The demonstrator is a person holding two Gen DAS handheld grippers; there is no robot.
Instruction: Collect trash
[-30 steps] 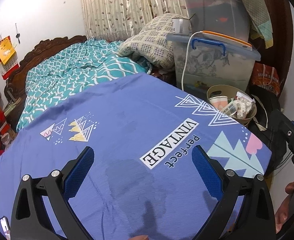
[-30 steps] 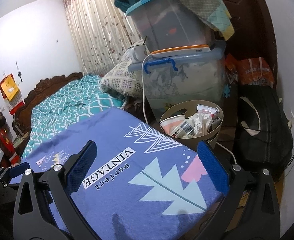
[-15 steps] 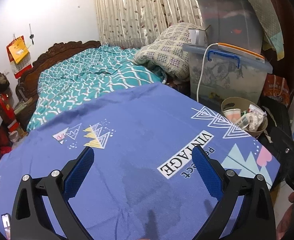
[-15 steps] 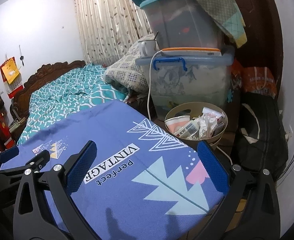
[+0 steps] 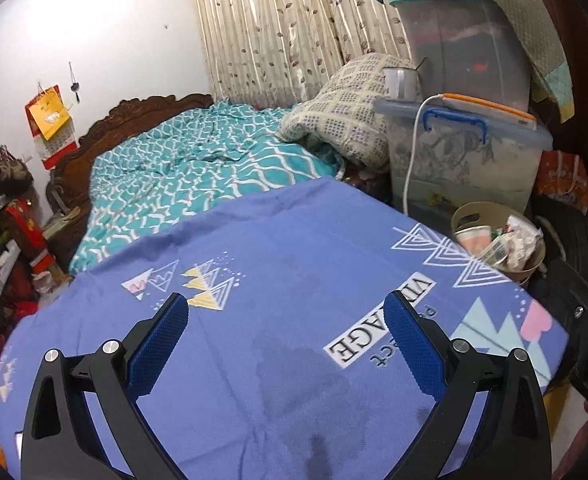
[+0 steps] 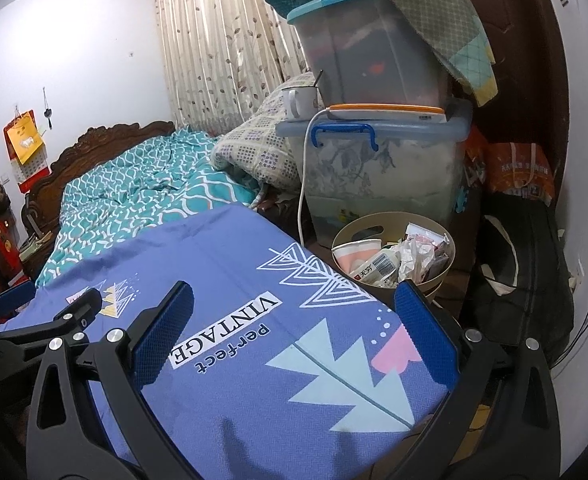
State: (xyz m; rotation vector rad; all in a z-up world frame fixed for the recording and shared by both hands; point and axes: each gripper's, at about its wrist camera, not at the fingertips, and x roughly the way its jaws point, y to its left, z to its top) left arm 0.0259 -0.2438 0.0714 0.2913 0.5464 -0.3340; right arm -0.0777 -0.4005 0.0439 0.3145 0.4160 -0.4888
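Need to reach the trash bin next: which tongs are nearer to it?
Right. The right tongs hang over the purple cloth's corner with the trash bin just beyond their right finger. The left tongs sit further left, over the cloth's middle.

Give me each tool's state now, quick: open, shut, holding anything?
Left tool: open, holding nothing, over the purple cloth.
Right tool: open, holding nothing, over the same cloth, near the trash bin.
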